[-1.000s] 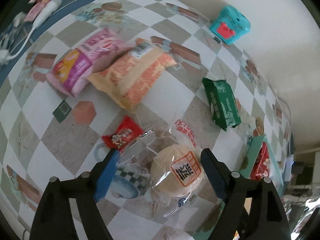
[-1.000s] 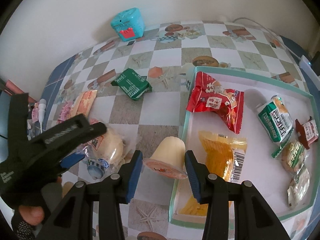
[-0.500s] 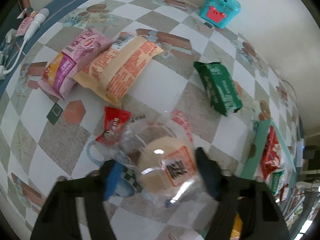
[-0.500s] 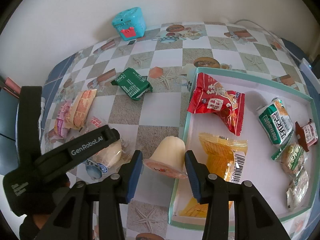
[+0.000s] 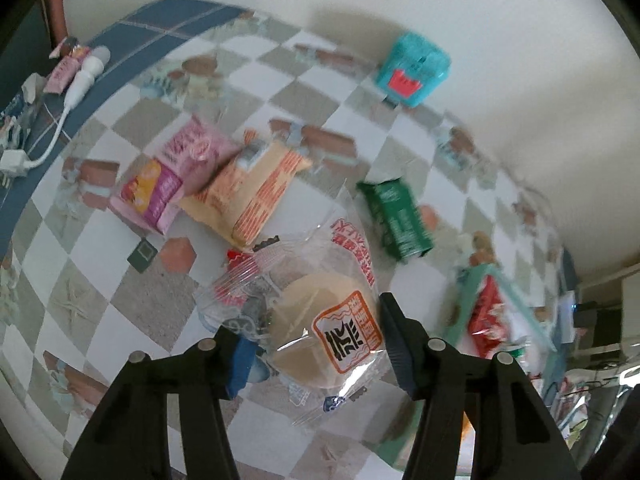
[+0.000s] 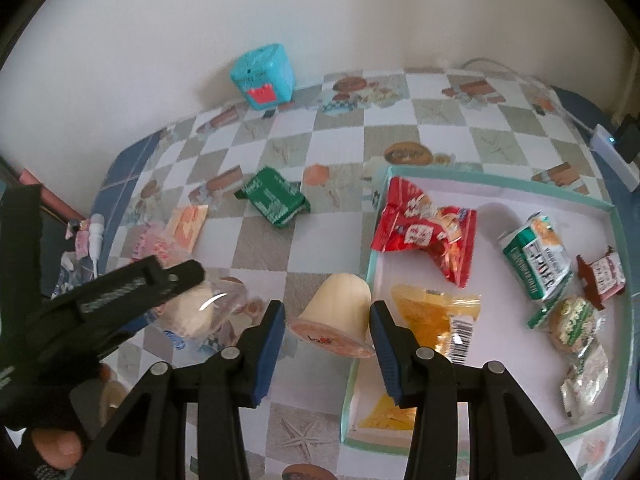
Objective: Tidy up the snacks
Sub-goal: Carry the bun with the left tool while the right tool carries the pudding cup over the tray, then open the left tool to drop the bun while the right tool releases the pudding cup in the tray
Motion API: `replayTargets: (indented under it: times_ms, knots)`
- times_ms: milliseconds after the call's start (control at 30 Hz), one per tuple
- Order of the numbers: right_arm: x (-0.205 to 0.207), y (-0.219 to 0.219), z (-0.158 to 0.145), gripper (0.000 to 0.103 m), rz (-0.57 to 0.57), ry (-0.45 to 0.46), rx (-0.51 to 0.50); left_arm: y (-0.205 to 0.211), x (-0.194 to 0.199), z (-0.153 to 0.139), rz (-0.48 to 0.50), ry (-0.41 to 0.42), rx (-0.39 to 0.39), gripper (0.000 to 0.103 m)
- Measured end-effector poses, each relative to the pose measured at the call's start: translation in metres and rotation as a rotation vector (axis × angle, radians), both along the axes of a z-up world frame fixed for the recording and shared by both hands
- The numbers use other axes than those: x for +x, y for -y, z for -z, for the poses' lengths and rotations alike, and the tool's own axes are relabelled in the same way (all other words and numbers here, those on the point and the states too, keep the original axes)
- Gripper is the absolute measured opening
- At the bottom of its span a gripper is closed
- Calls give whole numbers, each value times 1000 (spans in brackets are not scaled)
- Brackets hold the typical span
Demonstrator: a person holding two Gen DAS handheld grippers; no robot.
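Observation:
My left gripper (image 5: 314, 342) is shut on a round bun in a clear wrapper (image 5: 320, 328) and holds it off the checkered table; it also shows in the right wrist view (image 6: 196, 312). My right gripper (image 6: 327, 334) is shut on a cream jelly cup (image 6: 336, 312), held beside the left wall of the teal-rimmed tray (image 6: 370, 268). The tray holds a red bag (image 6: 424, 228), a yellow packet (image 6: 432, 316) and several small snacks. On the table lie a green packet (image 5: 394, 218), an orange packet (image 5: 252, 196) and a pink packet (image 5: 172, 176).
A teal cube-shaped box (image 6: 262, 78) stands by the back wall. A white cable and plug (image 5: 76, 88) lie at the table's far left edge. A small red packet (image 5: 236, 258) lies half hidden under the bun's wrapper. A white adapter (image 6: 608, 146) sits at the right.
My left gripper has closed on the wrapped bun and lifted it off the table, tilting up. My right gripper holds the jelly cup and has barely moved.

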State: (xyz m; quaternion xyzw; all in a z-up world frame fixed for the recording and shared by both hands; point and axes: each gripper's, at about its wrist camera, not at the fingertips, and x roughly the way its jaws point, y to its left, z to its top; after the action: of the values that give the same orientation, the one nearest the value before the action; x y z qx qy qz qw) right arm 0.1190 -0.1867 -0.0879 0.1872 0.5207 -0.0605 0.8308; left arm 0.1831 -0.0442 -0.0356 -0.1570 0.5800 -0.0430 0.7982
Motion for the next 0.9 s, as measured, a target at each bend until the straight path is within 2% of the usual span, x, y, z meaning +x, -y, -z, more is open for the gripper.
replayTargets:
  times_ms: [200, 433, 700, 900]
  knots:
    - [-10, 34, -4, 47, 121, -2, 9, 9, -9, -23, 33, 42, -33, 59]
    - [-35, 100, 2, 46, 335, -61, -24, 39, -21, -33, 112, 54, -65, 59]
    - [-70, 163, 9, 47, 531, -88, 10, 94, -44, -43, 266, 66, -83, 59]
    - [-91, 190, 9, 47, 608, -76, 51, 149, -65, -42, 419, 79, -60, 59]
